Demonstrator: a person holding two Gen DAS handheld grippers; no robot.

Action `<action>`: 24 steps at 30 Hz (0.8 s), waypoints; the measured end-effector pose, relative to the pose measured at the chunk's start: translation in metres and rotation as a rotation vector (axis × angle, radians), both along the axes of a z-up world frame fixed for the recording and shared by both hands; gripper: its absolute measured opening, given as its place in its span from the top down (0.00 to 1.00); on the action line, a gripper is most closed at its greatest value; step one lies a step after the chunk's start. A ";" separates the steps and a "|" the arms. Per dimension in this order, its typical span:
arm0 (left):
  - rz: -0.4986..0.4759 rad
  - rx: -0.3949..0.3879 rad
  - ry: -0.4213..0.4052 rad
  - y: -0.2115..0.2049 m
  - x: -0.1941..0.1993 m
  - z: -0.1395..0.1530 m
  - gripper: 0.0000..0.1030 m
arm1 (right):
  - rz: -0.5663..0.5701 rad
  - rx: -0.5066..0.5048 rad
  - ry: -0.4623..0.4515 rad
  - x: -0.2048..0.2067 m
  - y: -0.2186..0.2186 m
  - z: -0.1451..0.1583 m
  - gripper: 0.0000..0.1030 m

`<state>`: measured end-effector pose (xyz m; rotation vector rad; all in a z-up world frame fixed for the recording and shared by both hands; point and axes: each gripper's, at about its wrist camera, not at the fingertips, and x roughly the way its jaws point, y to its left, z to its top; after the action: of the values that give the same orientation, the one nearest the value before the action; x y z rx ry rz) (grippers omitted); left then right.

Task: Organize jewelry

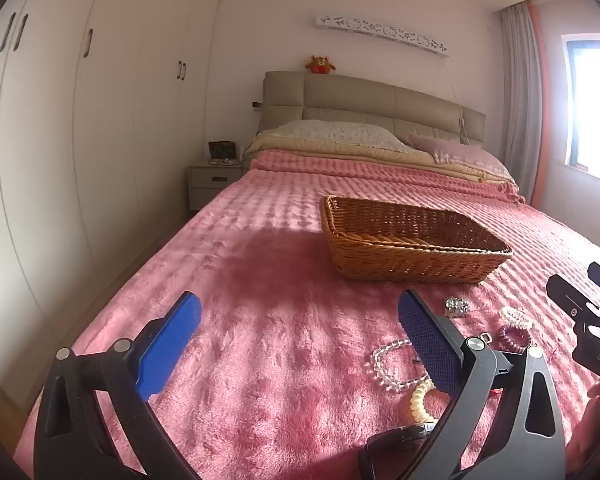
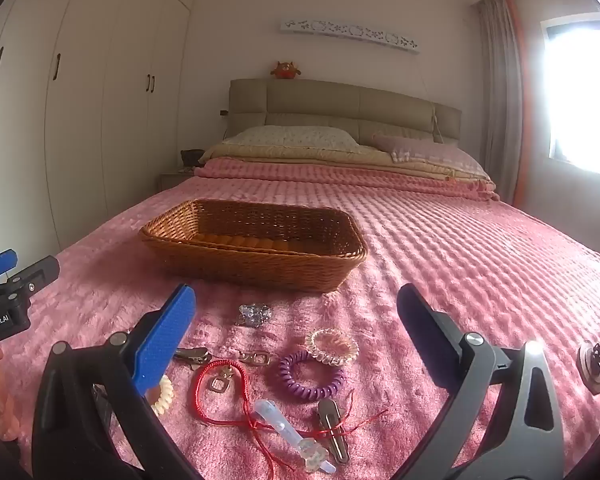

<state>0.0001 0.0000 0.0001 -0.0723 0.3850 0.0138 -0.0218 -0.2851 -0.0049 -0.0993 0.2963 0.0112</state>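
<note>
A brown wicker basket (image 1: pixel 412 240) (image 2: pixel 256 244) sits on the pink bedspread and looks empty. In front of it lie jewelry pieces: a silver crystal brooch (image 2: pixel 254 314), a clear coil hair tie (image 2: pixel 332 346), a purple coil hair tie (image 2: pixel 310 376), a red string bracelet with a pendant (image 2: pixel 220 384), a metal hair clip (image 2: pixel 332 428), a clear hair clip (image 2: pixel 292 436), a cream coil tie (image 2: pixel 162 398). A clear bead bracelet (image 1: pixel 388 364) shows in the left wrist view. My left gripper (image 1: pixel 300 320) is open and empty. My right gripper (image 2: pixel 296 312) is open and empty above the pieces.
The pink bedspread (image 2: pixel 480 264) covers a wide bed with pillows (image 1: pixel 340 132) at the far end. White wardrobes (image 1: pixel 80 120) line the left wall, with a nightstand (image 1: pixel 214 182) beside the bed. A bright window (image 2: pixel 580 100) is at the right.
</note>
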 end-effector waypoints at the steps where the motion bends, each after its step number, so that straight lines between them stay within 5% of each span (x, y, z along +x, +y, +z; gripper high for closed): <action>1: 0.000 0.000 -0.003 0.000 0.000 0.000 0.07 | 0.000 -0.001 0.000 0.000 0.000 0.000 0.07; 24: -0.002 0.008 -0.004 -0.004 -0.004 0.000 0.07 | 0.000 -0.003 0.001 0.000 0.000 0.000 0.07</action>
<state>-0.0038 -0.0039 -0.0002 -0.0643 0.3812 0.0136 -0.0214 -0.2848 -0.0047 -0.1023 0.2973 0.0112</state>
